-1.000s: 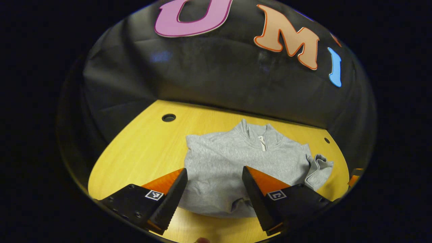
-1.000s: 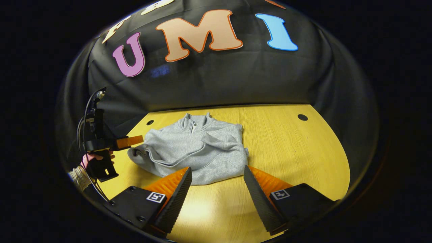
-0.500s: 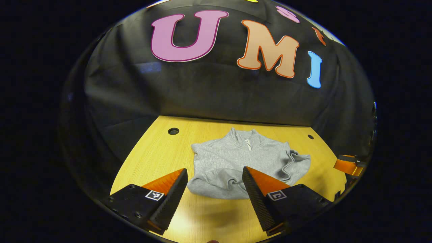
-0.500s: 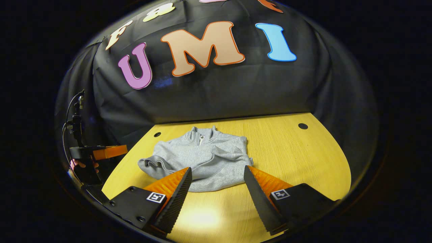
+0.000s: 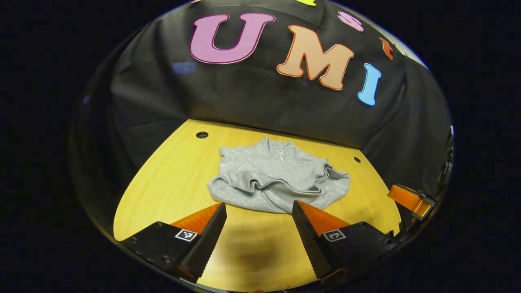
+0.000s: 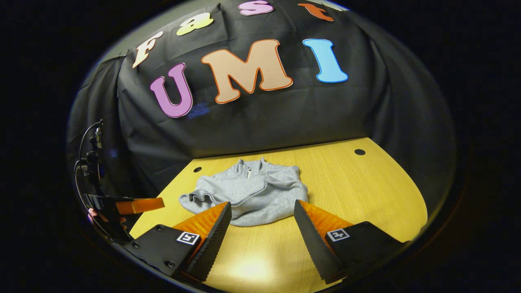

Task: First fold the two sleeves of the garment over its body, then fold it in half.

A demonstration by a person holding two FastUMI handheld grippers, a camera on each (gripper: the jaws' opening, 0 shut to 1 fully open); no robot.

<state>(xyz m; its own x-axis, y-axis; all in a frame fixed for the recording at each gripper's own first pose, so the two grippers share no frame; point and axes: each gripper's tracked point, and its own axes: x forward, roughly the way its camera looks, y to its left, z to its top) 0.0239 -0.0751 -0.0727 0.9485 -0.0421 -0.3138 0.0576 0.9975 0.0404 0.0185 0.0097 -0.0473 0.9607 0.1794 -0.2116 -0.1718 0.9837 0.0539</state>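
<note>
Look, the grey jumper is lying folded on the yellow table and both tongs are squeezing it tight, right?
Not quite. The grey jumper does lie folded on the yellow table, but no tongs squeeze it. In the right gripper view the right tongs stand open, short of the cloth. In the left gripper view the left tongs are open too, holding nothing.

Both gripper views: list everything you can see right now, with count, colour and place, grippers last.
sweatshirt: 1, grey, zip collar, folded up at the table's middle
table: 1, yellow wood, under the sweatshirt
holes: 2, dark, at the table's far corners
cloth wall: 1, black, behind the table
left gripper: 1, open, above the near table edge, clear of the sweatshirt
right gripper: 1, open, above the near table edge, clear of the sweatshirt
</note>
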